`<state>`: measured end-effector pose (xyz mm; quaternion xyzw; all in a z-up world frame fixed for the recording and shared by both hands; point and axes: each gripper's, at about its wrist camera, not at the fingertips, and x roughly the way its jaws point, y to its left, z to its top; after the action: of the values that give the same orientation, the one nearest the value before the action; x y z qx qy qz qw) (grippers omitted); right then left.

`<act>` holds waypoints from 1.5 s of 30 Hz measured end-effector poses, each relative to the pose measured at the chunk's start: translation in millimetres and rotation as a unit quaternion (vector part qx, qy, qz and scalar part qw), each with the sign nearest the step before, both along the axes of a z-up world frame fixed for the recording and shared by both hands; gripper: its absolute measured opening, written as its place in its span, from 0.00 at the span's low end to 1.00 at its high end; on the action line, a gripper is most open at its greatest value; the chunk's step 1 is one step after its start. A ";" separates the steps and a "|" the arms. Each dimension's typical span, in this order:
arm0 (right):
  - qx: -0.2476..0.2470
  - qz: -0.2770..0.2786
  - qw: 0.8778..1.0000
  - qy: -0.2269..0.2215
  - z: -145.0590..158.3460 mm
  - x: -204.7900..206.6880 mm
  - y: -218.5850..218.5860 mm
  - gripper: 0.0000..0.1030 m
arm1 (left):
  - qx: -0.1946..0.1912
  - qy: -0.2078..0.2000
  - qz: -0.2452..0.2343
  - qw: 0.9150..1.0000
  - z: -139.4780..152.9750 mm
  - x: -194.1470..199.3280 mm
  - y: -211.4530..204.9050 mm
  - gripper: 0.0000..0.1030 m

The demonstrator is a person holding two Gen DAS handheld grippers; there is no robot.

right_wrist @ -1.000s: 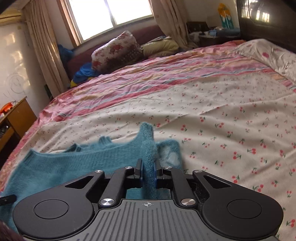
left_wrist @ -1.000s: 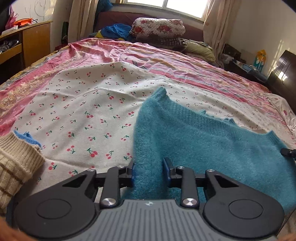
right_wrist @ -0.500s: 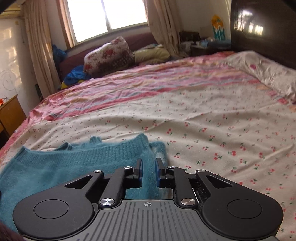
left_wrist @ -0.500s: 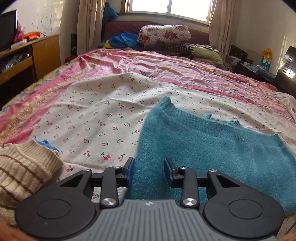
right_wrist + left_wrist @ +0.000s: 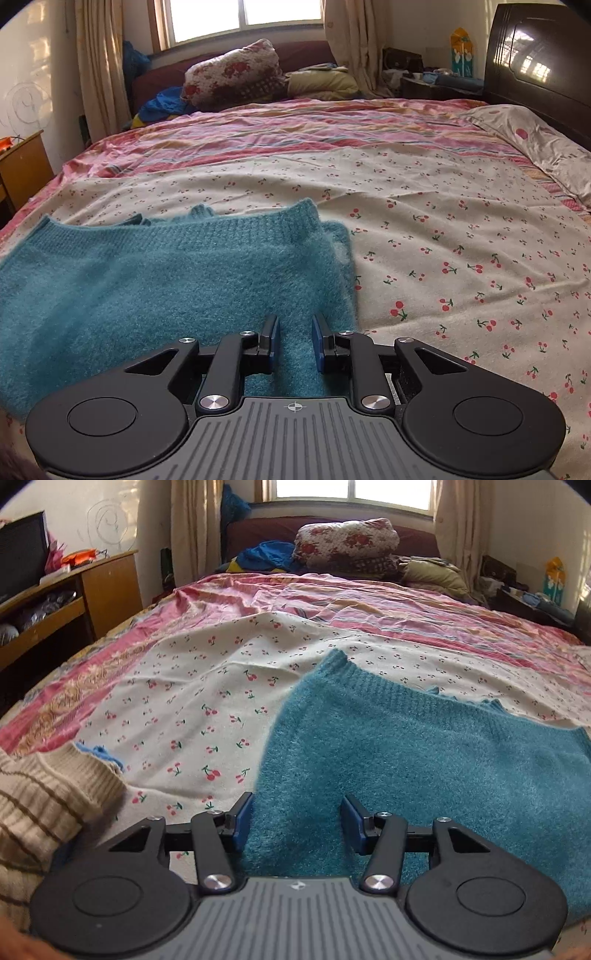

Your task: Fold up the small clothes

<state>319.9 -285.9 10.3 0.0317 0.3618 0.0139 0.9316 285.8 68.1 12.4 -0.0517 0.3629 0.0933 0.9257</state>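
Both tongs (image 5: 297, 821) (image 5: 294, 341) agape, seemingly just above folded teal sweater (image 5: 177, 280).

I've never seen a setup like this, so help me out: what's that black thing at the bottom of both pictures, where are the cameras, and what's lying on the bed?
The black thing is a handheld two-finger gripper; a person holds one in each hand. Each carries a wide-angle camera looking forward along its fingers, so one picture comes from the left gripper and the other from the right gripper. No robot arm is involved.

On the bed's cherry-print sheet lies a fuzzy teal sweater, apparently folded over once, since a second layer peeks out at its right edge in the right view. A beige striped knit sits at the left edge.

Nothing is held: both grippers are open, blue-padded fingers apart, just above the sweater's near edge.
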 end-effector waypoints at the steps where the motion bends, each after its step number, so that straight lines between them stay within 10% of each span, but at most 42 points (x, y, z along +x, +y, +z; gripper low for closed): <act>1: -0.002 -0.001 1.000 0.000 -0.4 -0.3 1.1 0.19 | -0.003 -0.001 0.001 1.000 -1.3 -0.4 0.9 0.56; 21: -0.029 -0.016 0.999 0.002 16.8 -0.8 13.4 0.20 | -0.061 -0.009 -0.006 0.998 -17.2 -5.2 21.8 0.62; 45: -0.034 0.115 0.993 0.014 26.9 13.8 119.6 0.30 | -0.111 -0.021 0.012 0.994 -15.6 -23.3 37.2 0.67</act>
<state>333.7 -166.3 37.2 -0.0416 0.3765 0.1086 0.9191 262.5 105.2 -3.2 -0.1604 0.3510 0.0626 0.9204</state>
